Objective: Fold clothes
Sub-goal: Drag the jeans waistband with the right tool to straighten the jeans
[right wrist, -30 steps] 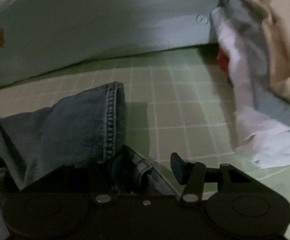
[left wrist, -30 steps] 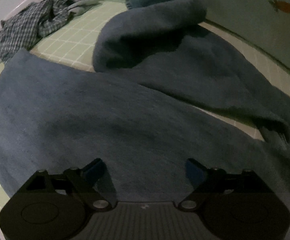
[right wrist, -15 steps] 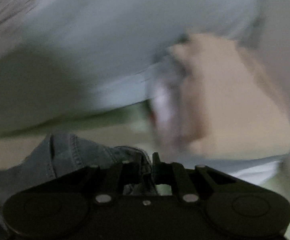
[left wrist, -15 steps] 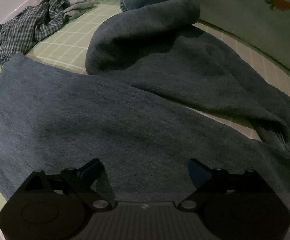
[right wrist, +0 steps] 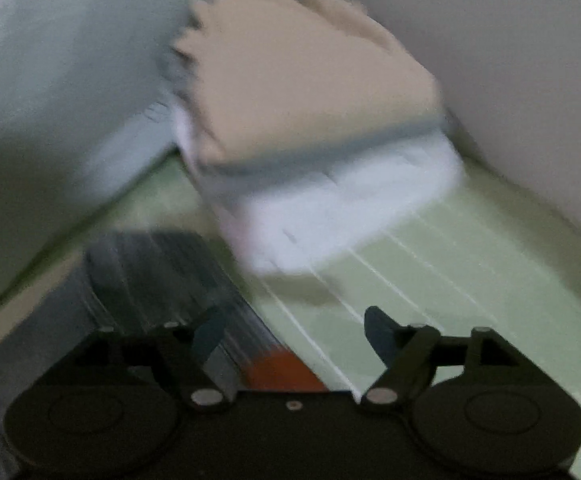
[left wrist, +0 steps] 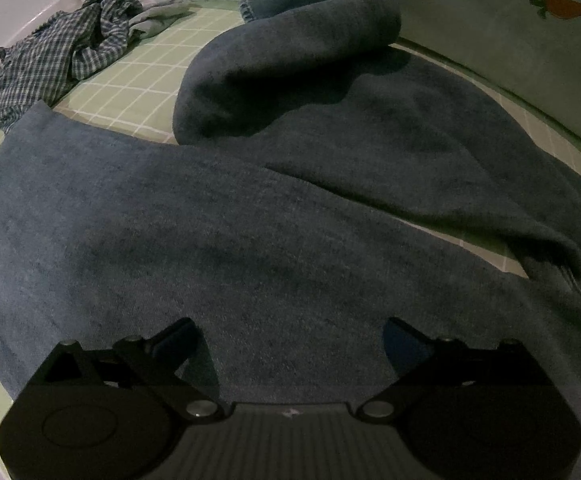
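Both grippers gape empty: the left gripper (left wrist: 292, 338) low over the jeans (left wrist: 250, 232), the right gripper (right wrist: 290, 332) facing the stack (right wrist: 314, 140) beyond the jeans.

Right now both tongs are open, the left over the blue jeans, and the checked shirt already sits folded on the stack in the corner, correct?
Not quite. In the left wrist view the checked shirt lies crumpled on the green sheet, unfolded. The rest holds: left tongs open over the jeans, right tongs open too.
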Demonstrator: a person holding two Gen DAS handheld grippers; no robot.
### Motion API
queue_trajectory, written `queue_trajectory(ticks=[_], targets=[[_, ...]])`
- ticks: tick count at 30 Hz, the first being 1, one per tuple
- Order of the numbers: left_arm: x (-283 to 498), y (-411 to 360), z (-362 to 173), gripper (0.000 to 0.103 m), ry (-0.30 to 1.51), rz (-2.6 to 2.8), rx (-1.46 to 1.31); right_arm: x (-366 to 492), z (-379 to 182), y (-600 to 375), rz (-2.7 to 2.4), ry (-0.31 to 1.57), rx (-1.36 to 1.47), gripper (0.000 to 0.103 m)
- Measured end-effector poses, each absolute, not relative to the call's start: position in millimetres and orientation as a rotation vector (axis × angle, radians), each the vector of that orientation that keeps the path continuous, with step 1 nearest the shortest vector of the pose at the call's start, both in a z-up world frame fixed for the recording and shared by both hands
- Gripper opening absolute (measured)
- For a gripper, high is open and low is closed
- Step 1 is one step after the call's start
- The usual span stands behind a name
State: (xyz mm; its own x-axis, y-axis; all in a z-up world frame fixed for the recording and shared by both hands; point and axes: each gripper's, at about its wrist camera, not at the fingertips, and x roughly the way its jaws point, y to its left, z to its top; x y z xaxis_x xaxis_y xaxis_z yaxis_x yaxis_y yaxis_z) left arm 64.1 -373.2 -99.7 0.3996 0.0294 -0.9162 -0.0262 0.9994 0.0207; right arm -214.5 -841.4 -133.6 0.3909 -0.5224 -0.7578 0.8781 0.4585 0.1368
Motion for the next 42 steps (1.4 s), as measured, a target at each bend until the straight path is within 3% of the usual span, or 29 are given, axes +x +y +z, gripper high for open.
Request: queue_trajectory(ticks=[11,12,13,14,15,16,17,24,25,27,29,32,34,42], targets=[[49.5,-374.9,-80.1,0.1,1.113,-0.022,-0.002,-271.3,-161.6,-816.7,-1.036,0.748,0.814,0.083],[46.5,-374.5,-76.0,0.1,1.098,-0.026,-0.004,-273.0,-160.8,-815.4,-1.017,0.744,0.813,0.081],[43.5,-374.0,-72.0,0.1,1.083,-0.03,-0.006,-273.1,-159.6,-813.8,-0.998,0.744,0.803,0.068],[39.8,-372.6,-67.8,0.1,1.068,-0.033,-0.007,-272.2,-158.5,-812.2,-0.97,0.741,0.786,0.042],[36.0,-370.9,-64.2,0.1,1.055,-0.036,-0.008,-271.9,-157.2,-811.2,-0.951,0.737,0.761,0.035],[32.2,-369.2,-60.8,0.1,1.044,-0.037,-0.007,-271.7,-155.2,-810.4,-0.951,0.739,0.725,0.02],[27.9,-366.8,-57.9,0.1,1.034,-0.037,-0.007,-271.5,-153.1,-809.6,-0.951,0.741,0.689,0.014],[-2.8,-333.6,-38.4,0.1,0.993,-0.016,-0.002,-288.7,-147.4,-828.9,-1.073,0.766,0.576,0.014],[-5.9,-326.2,-35.5,0.1,0.992,-0.008,-0.004,-287.8,-147.3,-831.4,-1.086,0.787,0.555,0.016],[-10.6,-310.7,-29.7,0.1,0.993,0.013,-0.014,-284.1,-146.0,-832.6,-1.11,0.823,0.507,0.035],[-7.5,-296.5,-26.4,0.1,0.989,0.028,-0.02,-273.9,-141.2,-819.7,-1.119,0.83,0.43,0.075],[-1.5,-275.5,-21.9,0.1,0.981,0.047,-0.028,-255.0,-134.7,-789.2,-1.098,0.79,0.336,0.098],[2.4,-261.5,-18.9,0.1,0.977,0.061,-0.033,-236.4,-137.8,-769.7,-1.035,0.788,0.336,0.103],[38.8,-224.4,-16.4,0.1,0.958,0.044,-0.036,-160.1,-154.5,-695.4,-0.817,0.788,0.357,0.103]])
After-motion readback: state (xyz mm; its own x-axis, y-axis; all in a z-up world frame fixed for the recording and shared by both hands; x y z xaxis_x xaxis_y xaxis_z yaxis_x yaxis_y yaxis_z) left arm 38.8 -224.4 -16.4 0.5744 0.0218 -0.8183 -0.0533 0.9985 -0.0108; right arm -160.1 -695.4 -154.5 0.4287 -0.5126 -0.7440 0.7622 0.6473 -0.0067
